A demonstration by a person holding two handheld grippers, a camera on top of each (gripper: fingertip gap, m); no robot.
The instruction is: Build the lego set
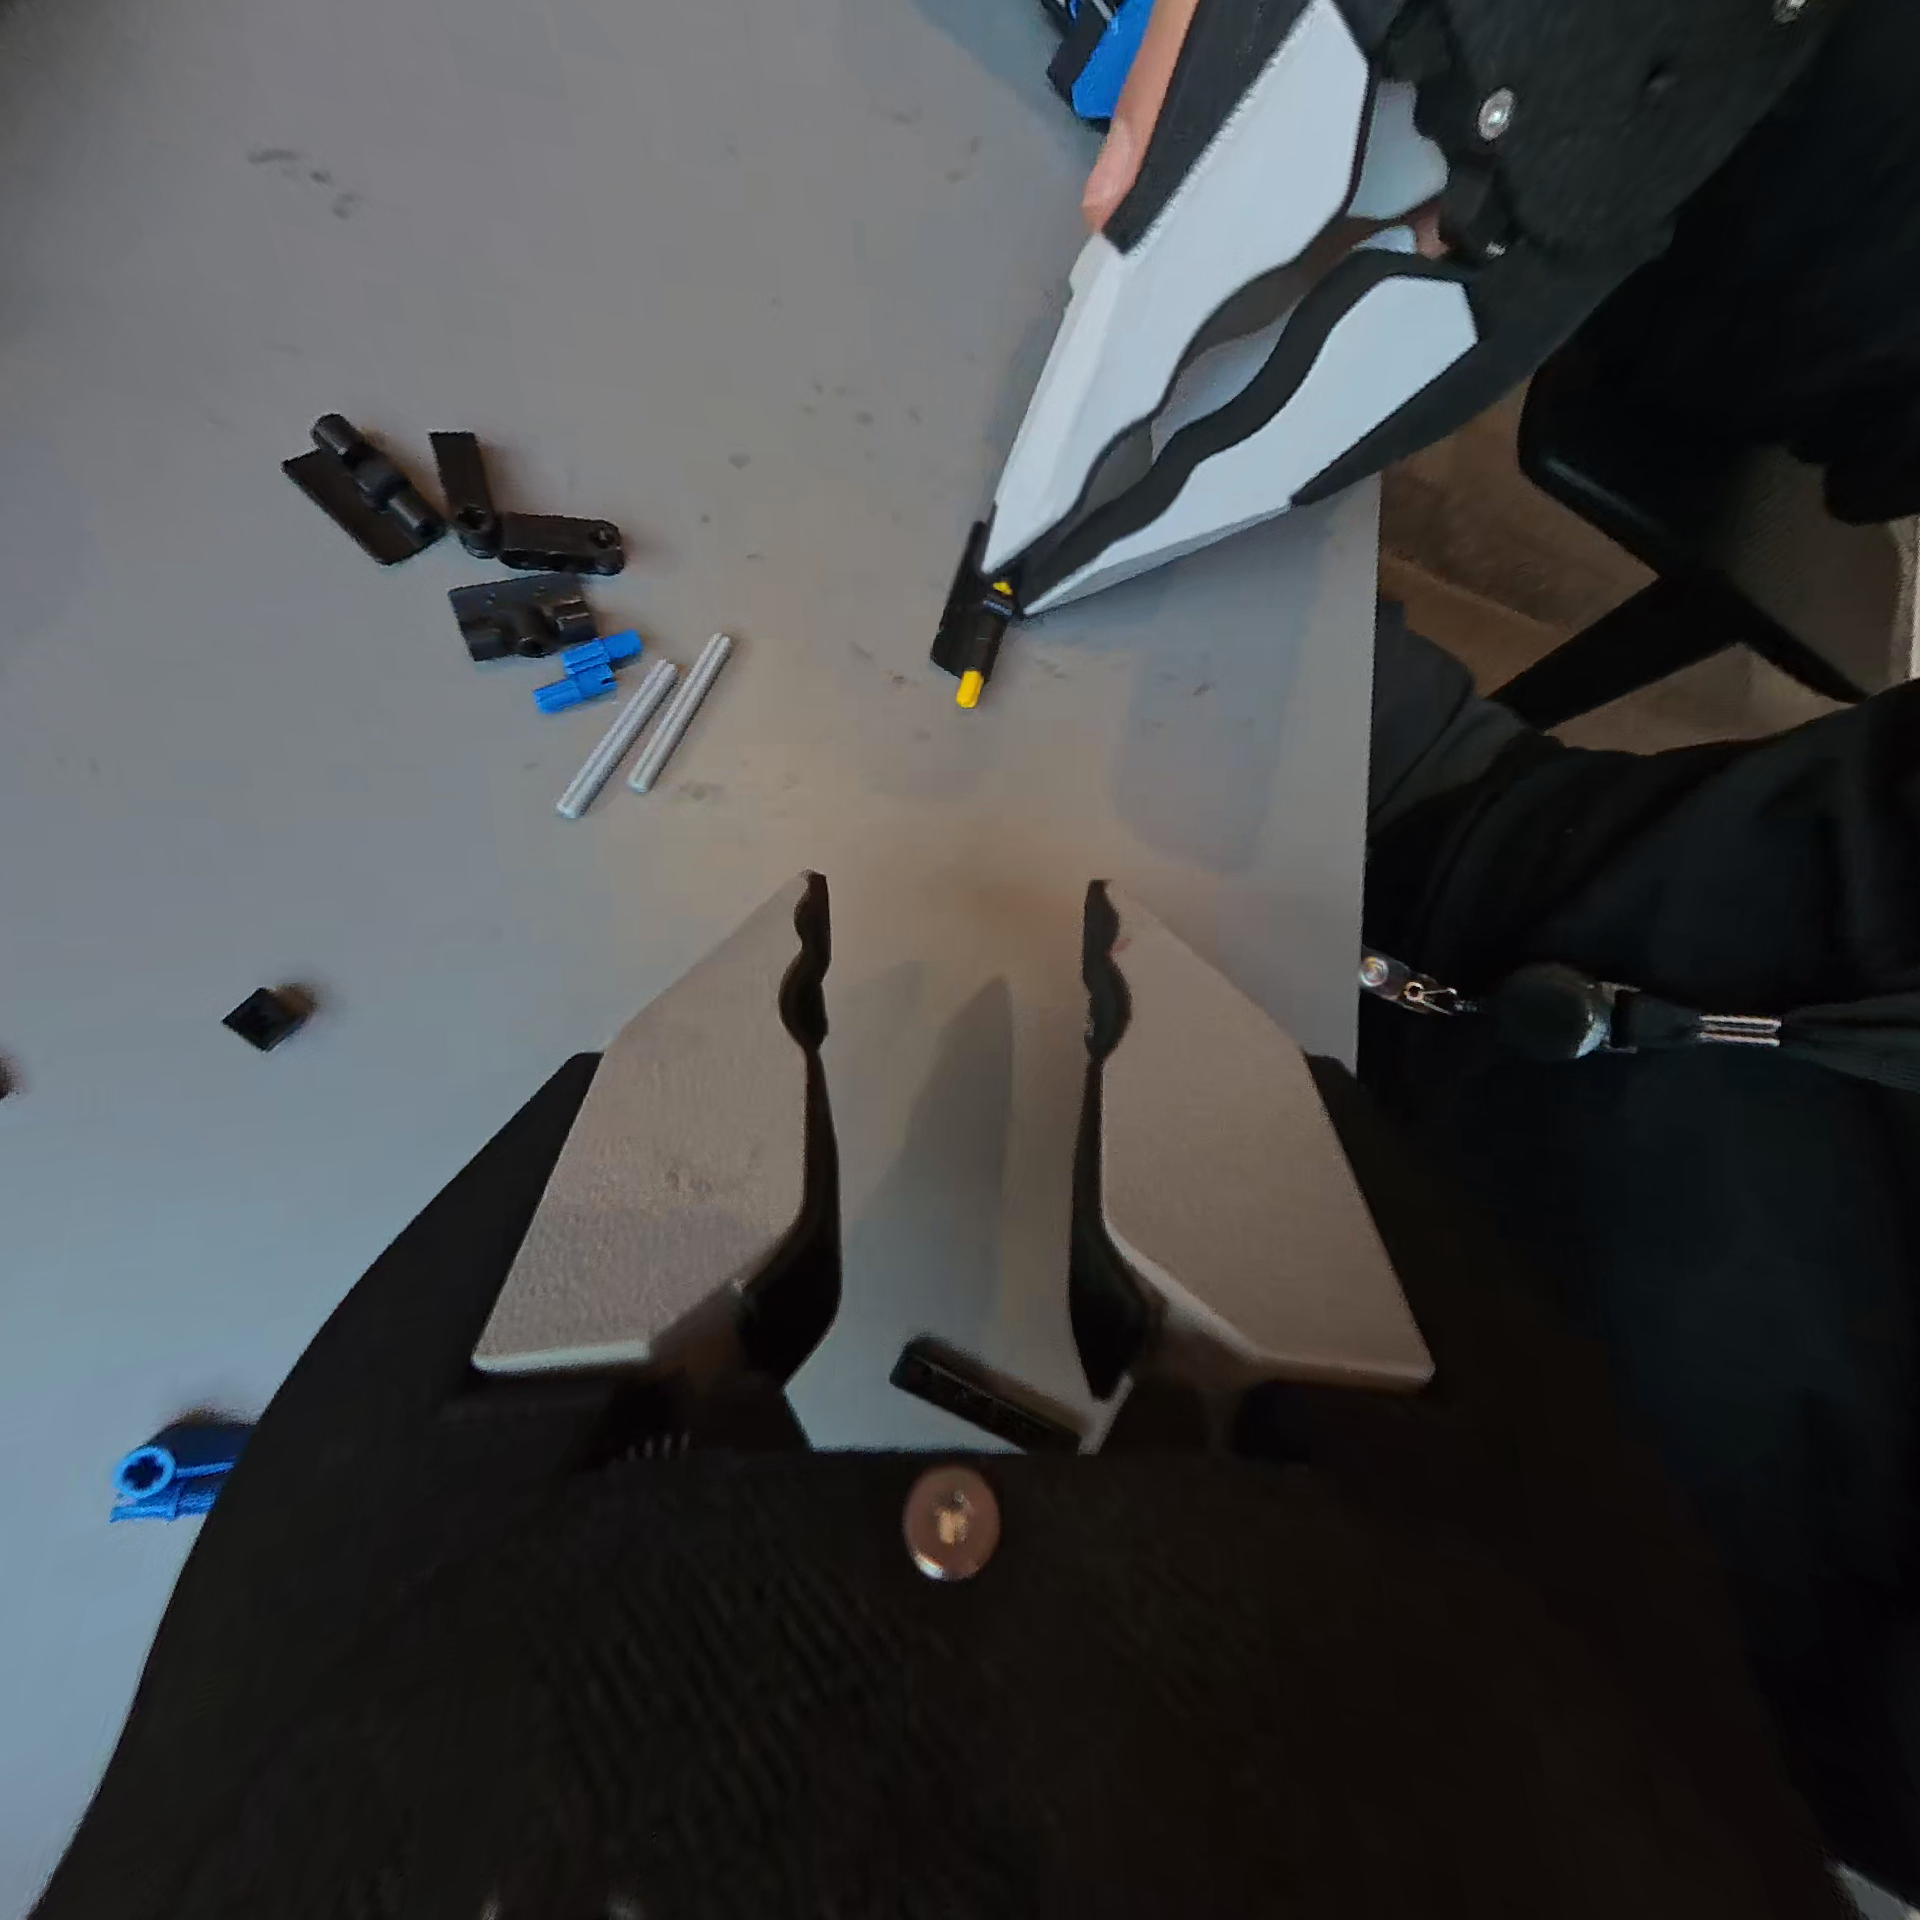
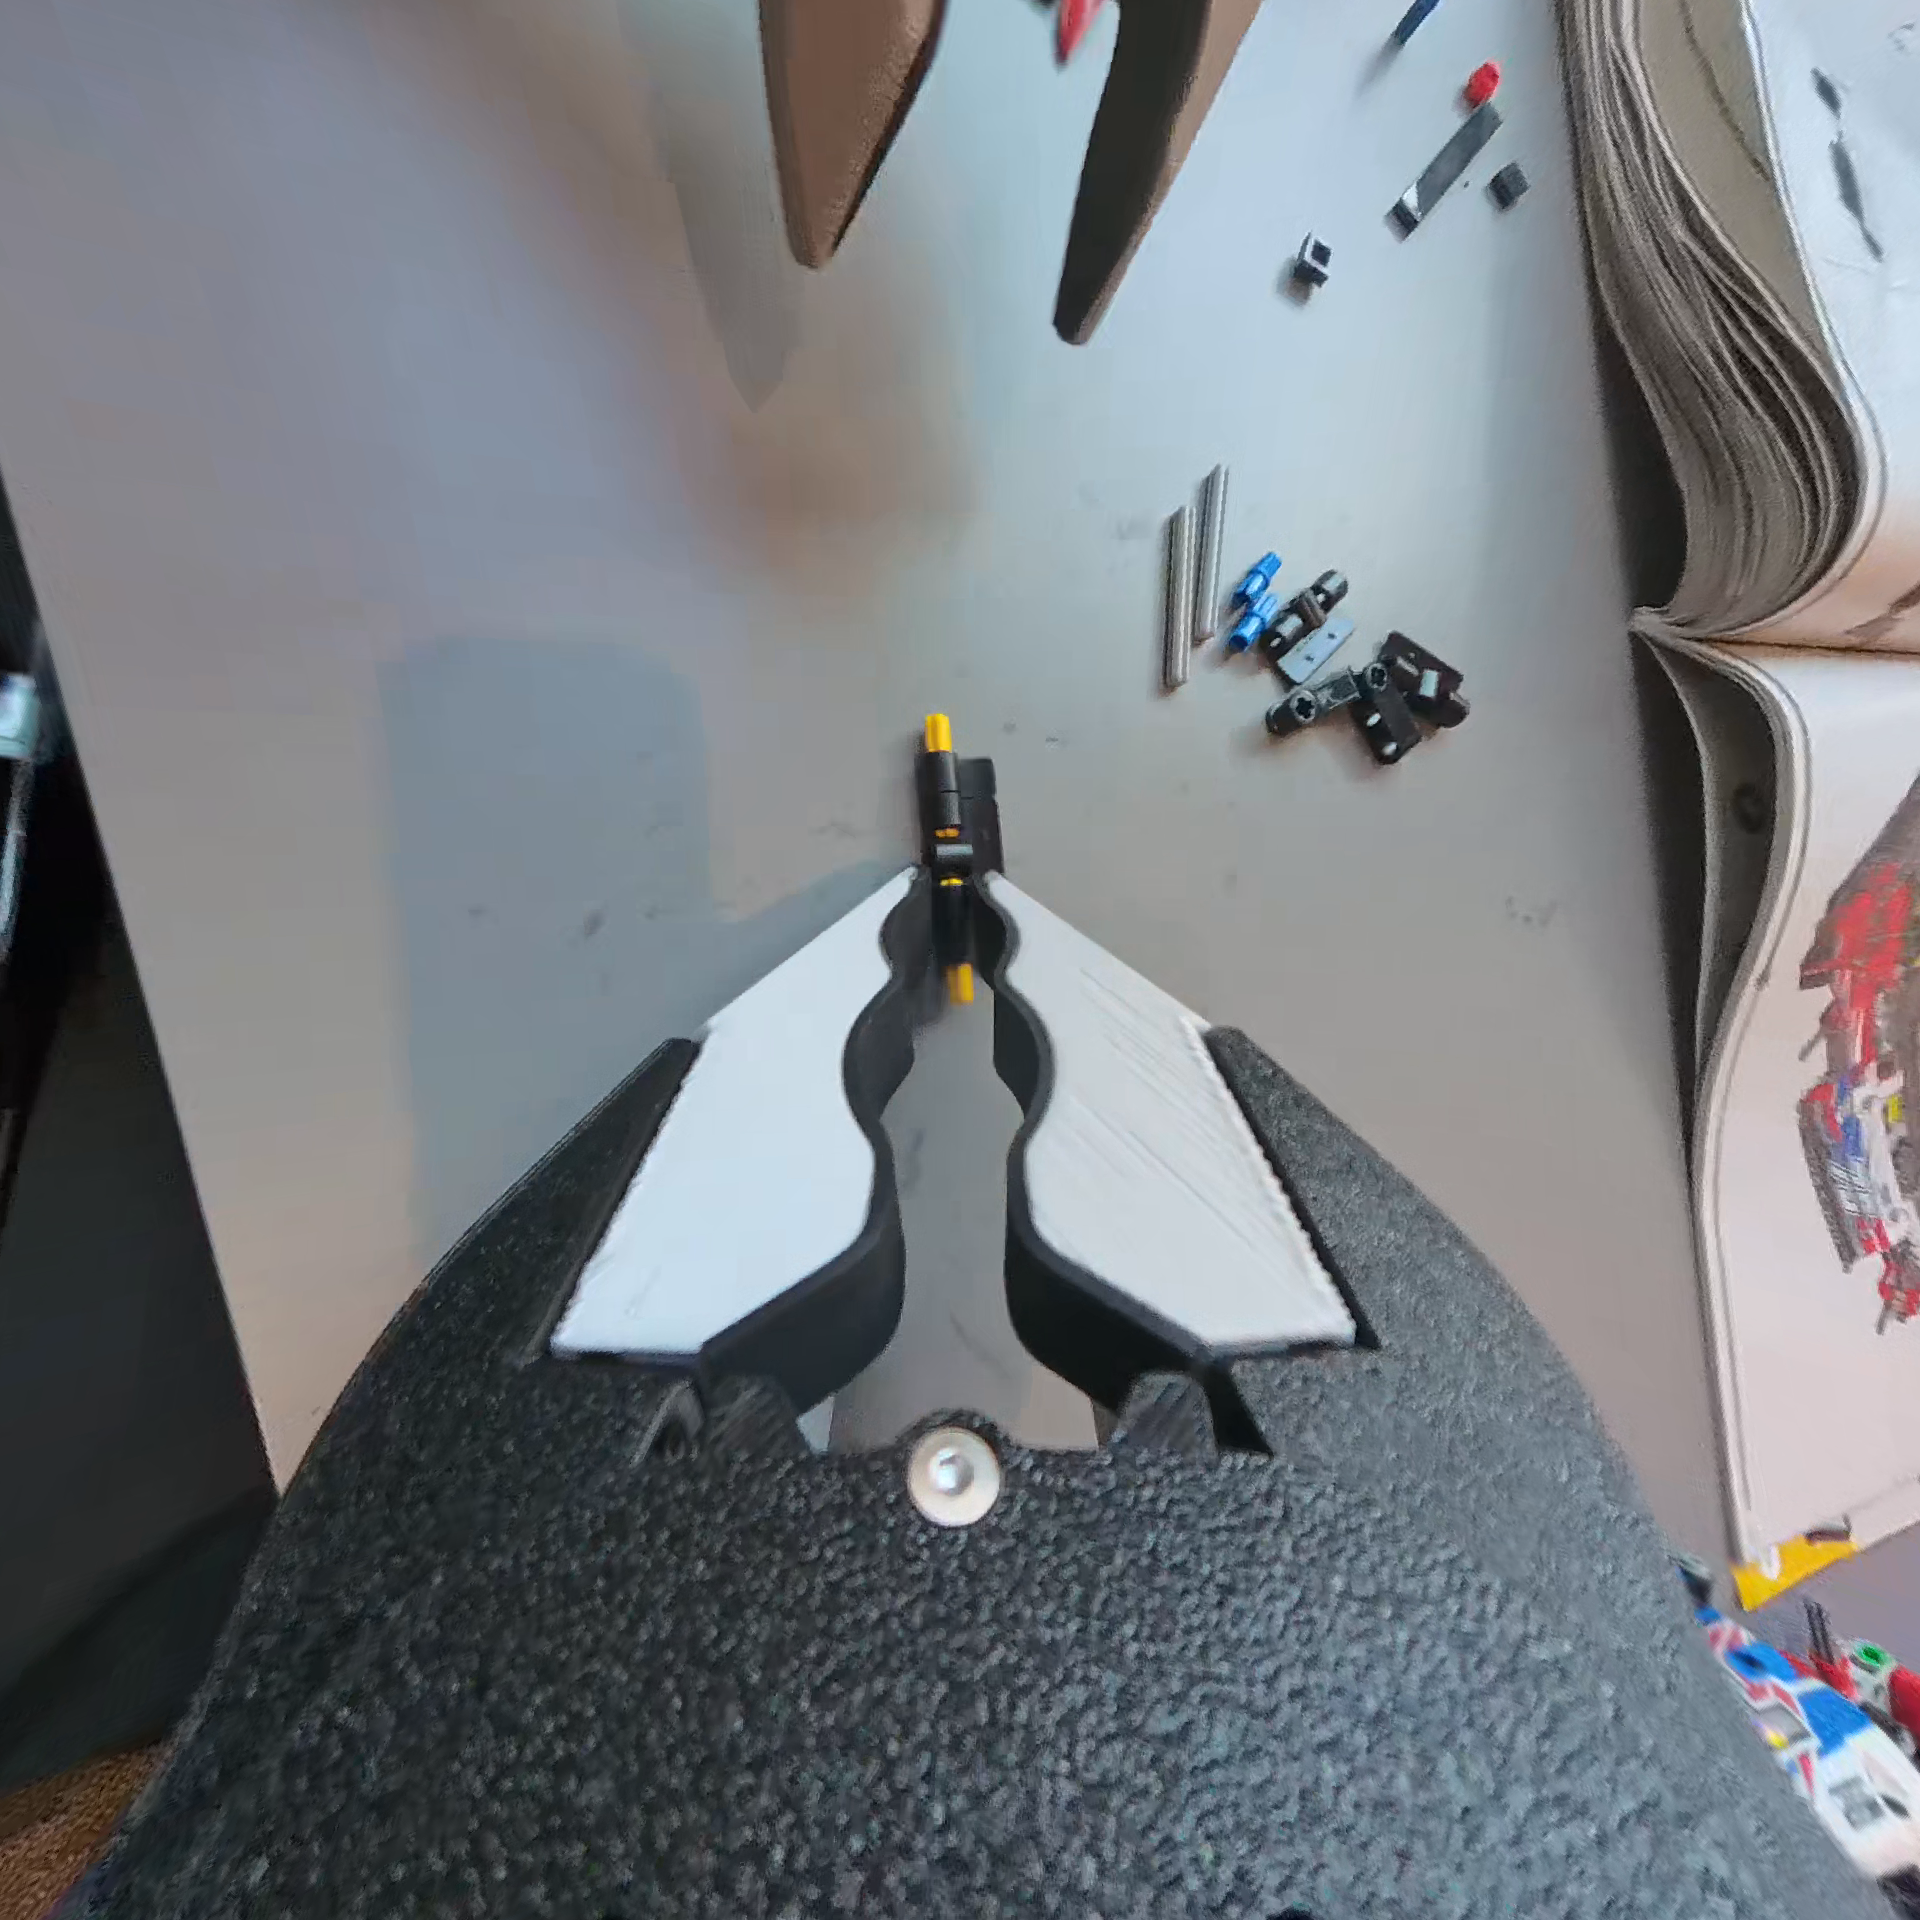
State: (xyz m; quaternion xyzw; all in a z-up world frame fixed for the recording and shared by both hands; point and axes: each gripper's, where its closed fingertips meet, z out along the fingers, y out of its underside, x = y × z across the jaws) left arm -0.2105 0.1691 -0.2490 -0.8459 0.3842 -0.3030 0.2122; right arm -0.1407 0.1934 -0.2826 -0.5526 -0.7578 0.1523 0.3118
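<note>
Grey table point(image 1: 520, 260), office chair base point(image 1: 1662, 582) on brown carpet point(image 1: 1455, 540) beyond the table's edge

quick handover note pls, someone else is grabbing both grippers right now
Right hand-held gripper: shut on the small black sub-assembly with a yellow axle, at the grey table.
Left hand-held gripper: open, empty, above the table.
Loose parts: two grey axles, two blue pins and a cluster of black pieces lie together; a small black piece lies apart.
Open instruction booklet sits beside the parts.
Done: yellow axle is through the black pieces.
Left: all loose parts are still to be added; follow the booklet.
</note>
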